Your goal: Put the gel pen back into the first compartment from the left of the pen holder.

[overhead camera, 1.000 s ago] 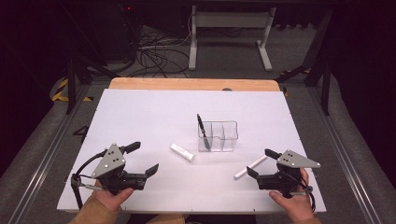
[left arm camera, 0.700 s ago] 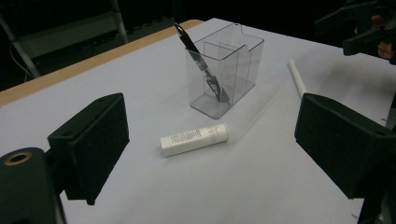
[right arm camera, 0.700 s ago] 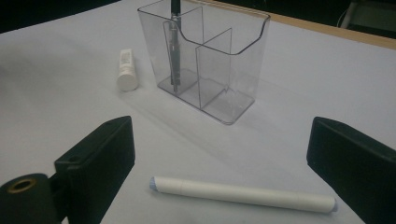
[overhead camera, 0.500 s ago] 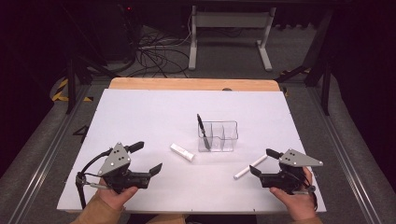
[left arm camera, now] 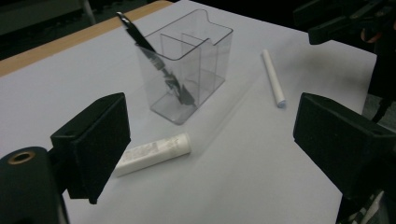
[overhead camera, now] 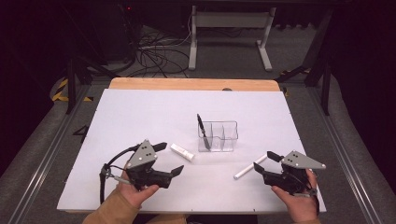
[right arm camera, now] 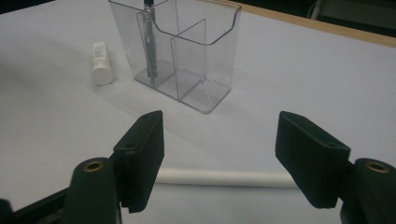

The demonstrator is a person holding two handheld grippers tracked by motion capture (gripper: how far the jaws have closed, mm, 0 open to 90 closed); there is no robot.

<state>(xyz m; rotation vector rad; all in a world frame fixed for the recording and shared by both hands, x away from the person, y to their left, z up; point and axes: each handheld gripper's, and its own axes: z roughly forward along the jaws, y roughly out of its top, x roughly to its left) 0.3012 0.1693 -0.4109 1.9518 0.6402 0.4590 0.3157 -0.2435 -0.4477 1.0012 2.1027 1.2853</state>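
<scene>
The left gripper (overhead camera: 169, 158) sits low over the near-left part of the white table (overhead camera: 140, 116), held in the left hand (overhead camera: 135, 191). Its jaws stand wide apart and grasp nothing. In the left gripper view, the white tube (left arm camera: 154, 151) lies flat on the table just beyond the jaws, nearer the jaw at that view's left, not touching either pad. In the high view the tube (overhead camera: 182, 152) lies between the left gripper and the clear organizer (overhead camera: 218, 136).

The organizer stands upright near the table's middle. A black pen (overhead camera: 201, 126) leans in its left end compartment; the other compartments hold nothing.

The right gripper (overhead camera: 264, 161) rests at the near-right part of the table in the right hand (overhead camera: 299, 205). Its jaws have just been closing and now stand partly open. The white stick (overhead camera: 250, 166) lies flat on the table with its far end at these jaws. In the right gripper view, the stick (right arm camera: 224, 178) lies crosswise below and between the two jaws, with a gap visible at each pad, so the jaws are not yet clenched on it.

The tube and the stick lie well apart, on opposite sides of the organizer.
</scene>
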